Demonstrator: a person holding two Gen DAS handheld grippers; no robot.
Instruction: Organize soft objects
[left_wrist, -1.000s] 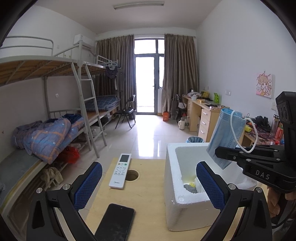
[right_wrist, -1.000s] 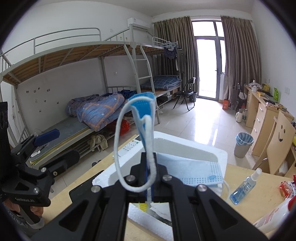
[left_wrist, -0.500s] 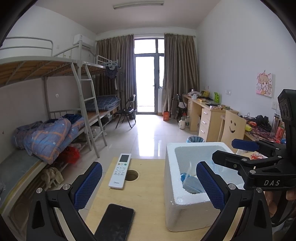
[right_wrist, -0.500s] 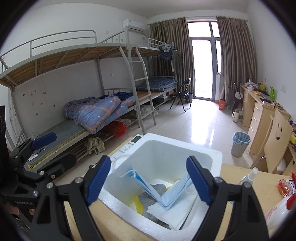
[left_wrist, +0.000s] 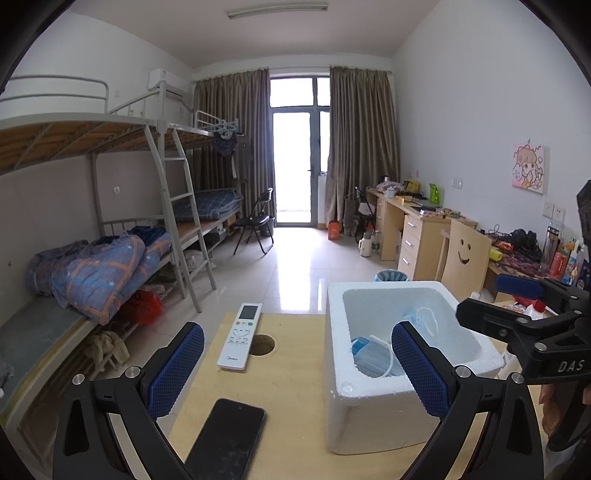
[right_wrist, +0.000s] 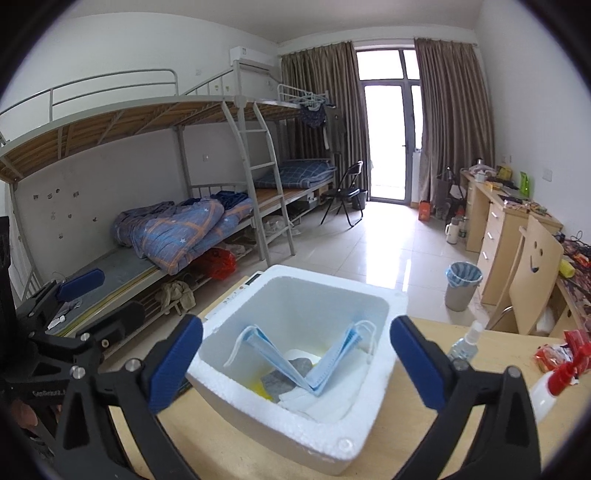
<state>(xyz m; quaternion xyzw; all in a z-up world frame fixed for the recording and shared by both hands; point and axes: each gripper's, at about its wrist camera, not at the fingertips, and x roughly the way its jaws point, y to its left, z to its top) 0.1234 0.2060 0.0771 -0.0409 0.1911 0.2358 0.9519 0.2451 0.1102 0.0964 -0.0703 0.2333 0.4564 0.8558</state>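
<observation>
A white foam box (right_wrist: 354, 439) (left_wrist: 369, 417) stands on the wooden table. A blue face mask (right_wrist: 325, 365) (left_wrist: 373, 360) lies folded inside it on grey, yellow and white soft items. My right gripper (right_wrist: 295, 363) is open and empty just above the box's near rim; it also shows at the right of the left wrist view (left_wrist: 517, 302). My left gripper (left_wrist: 297, 365) is open and empty above the table, left of the box; it shows at the left of the right wrist view (right_wrist: 88, 295).
A white remote (left_wrist: 240, 334) lies beside a round hole (left_wrist: 261, 344) in the table, and a black phone (left_wrist: 225, 439) lies nearer. A spray bottle (right_wrist: 463, 341), a red-capped bottle (right_wrist: 546, 391) and red snack packs (right_wrist: 554, 356) sit right of the box.
My right gripper was shut on the blue mask above the box; it opened, the mask dropped into the box, and the gripper drew back slightly.
</observation>
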